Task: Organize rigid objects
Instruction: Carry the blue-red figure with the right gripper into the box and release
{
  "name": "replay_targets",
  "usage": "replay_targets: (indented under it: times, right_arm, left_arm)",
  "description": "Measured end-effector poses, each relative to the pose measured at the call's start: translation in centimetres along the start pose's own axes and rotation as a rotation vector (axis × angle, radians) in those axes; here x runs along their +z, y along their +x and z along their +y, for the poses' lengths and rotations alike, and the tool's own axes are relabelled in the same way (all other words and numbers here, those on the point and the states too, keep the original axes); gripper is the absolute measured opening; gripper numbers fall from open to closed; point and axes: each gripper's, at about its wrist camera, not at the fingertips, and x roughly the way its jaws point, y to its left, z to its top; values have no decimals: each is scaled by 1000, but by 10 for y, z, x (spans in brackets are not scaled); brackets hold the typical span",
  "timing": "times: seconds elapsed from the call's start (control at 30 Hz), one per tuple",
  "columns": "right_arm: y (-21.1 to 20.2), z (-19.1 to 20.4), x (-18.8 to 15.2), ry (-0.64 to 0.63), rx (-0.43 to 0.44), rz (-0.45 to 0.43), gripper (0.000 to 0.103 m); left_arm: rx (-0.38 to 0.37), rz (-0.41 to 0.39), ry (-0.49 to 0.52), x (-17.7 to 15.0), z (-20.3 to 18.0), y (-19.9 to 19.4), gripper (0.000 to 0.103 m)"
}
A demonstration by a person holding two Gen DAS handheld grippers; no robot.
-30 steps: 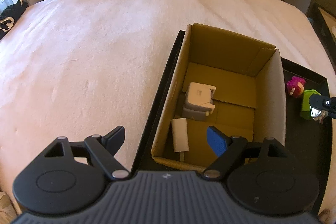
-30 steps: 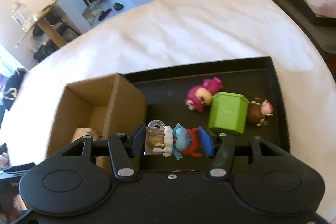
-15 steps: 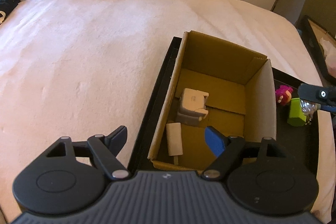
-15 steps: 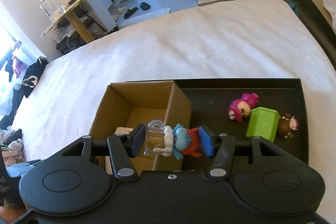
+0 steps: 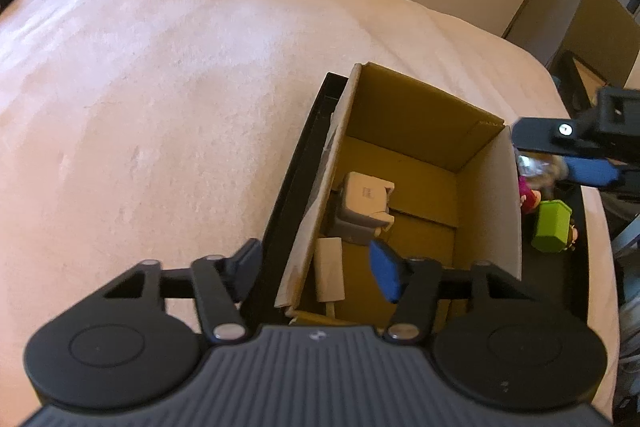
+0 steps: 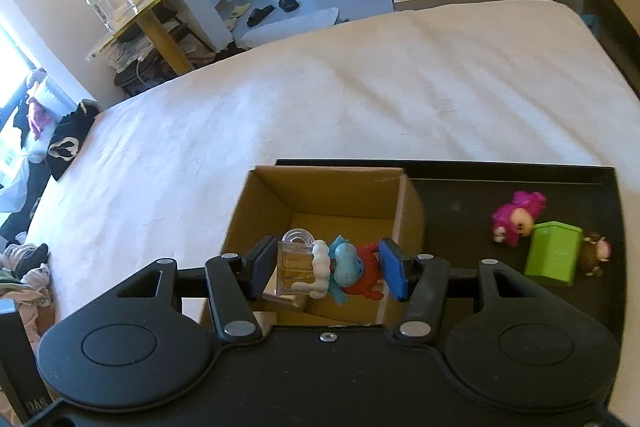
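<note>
Grips in the right tongs (image 6: 326,269) a small blue figure with a beer mug (image 6: 344,267), with the pads clenched on its two sides. Holds it above the open cardboard box (image 6: 408,211), close to the box's wall at 3 o'clock.

Has just been closing the left tongs (image 5: 316,267), but with nothing pressed between them. Straddles with them the box's wall and the rim of the black tray (image 5: 294,183) at 9 o'clock, one blue pad inside the box and the other finger outside the tray, over the bed (image 5: 160,107).

Inside the box already: a white and grey block (image 5: 364,203) and, at its 7 o'clock, a flat white stick (image 5: 330,273).

On the tray, at 3 o'clock from the box: a pink doll (image 6: 516,217), a green tub (image 6: 554,259) just beside it at its 4 o'clock, and a brown doll (image 6: 596,253) at the tub's 3 o'clock.
</note>
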Motion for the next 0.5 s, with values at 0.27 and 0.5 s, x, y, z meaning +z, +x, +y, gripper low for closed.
replay_targets:
  times: [0.27, 0.5]
  right_arm:
    - [24, 20, 3, 26, -2, 39, 55]
    - [48, 29, 5, 62, -28, 73, 55]
  left_arm:
    - [-38, 31, -61, 0, 14, 10, 20]
    - [-63, 44, -89, -1, 22, 14, 14]
